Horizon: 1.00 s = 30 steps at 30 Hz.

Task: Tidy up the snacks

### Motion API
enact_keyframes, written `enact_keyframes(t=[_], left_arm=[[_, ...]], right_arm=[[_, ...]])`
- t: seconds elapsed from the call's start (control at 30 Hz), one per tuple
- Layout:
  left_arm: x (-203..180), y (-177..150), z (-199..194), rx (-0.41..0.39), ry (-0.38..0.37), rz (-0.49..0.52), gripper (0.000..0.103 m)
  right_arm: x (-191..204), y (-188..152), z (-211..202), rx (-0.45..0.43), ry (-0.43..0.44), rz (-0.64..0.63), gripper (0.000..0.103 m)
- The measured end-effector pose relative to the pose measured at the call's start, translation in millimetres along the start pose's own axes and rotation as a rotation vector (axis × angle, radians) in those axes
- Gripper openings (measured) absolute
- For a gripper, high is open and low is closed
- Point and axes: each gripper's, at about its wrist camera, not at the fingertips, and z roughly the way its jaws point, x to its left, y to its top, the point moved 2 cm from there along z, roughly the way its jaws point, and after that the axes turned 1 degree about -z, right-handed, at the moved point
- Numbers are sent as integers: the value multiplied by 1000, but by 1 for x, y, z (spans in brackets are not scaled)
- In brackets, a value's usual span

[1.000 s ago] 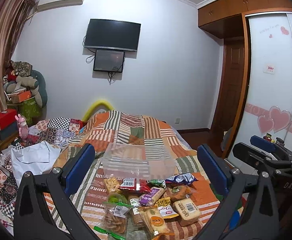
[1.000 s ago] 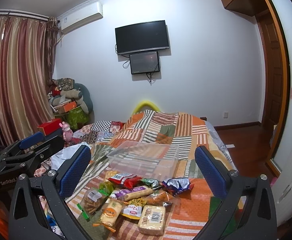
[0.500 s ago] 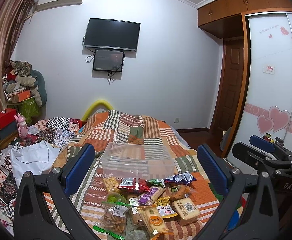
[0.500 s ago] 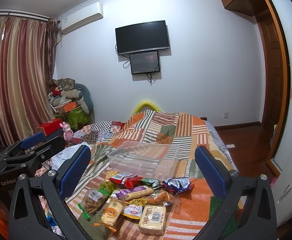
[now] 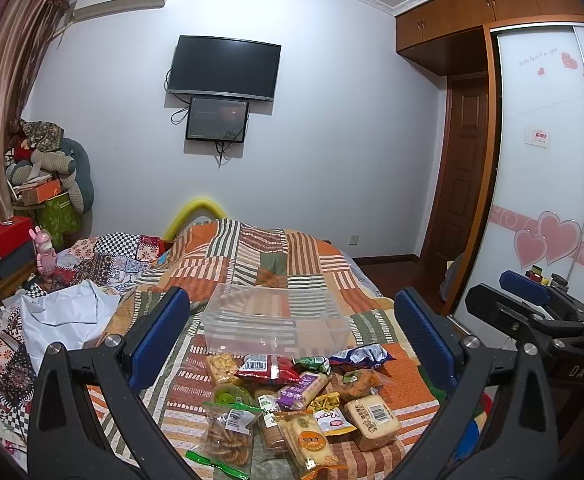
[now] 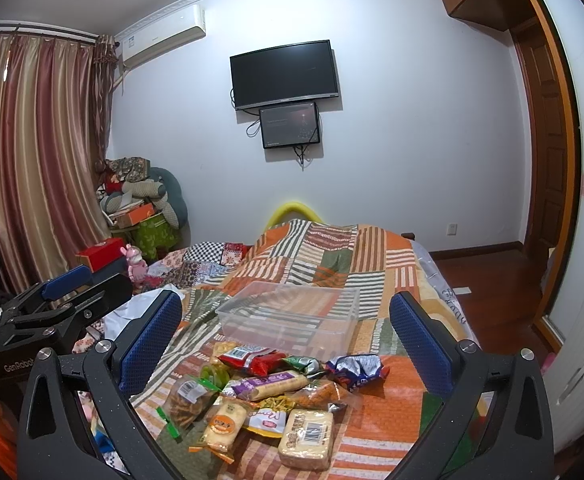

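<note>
Both grippers hang level above the near end of the bed (image 5: 252, 264), side by side and aimed at the far wall: the left gripper (image 5: 292, 344) and the right gripper (image 6: 286, 340) each have their jaws spread wide, holding nothing. The snacks (image 5: 292, 396) lie heaped on the quilt below and between the fingers, just in front of a clear bin (image 5: 276, 322), which holds no snack

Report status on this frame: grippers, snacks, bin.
Left gripper open, holding nothing. Right gripper open, holding nothing. Snack packets piled on the quilt, none in the clear bin behind them. Nothing blocking.
</note>
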Motion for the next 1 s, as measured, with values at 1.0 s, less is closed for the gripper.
enact_keyframes(t=[1.0], left_arm=[[27, -16, 21, 126, 29, 45, 88]], right_arm=[[-18, -24, 30, 150, -30, 21, 103]])
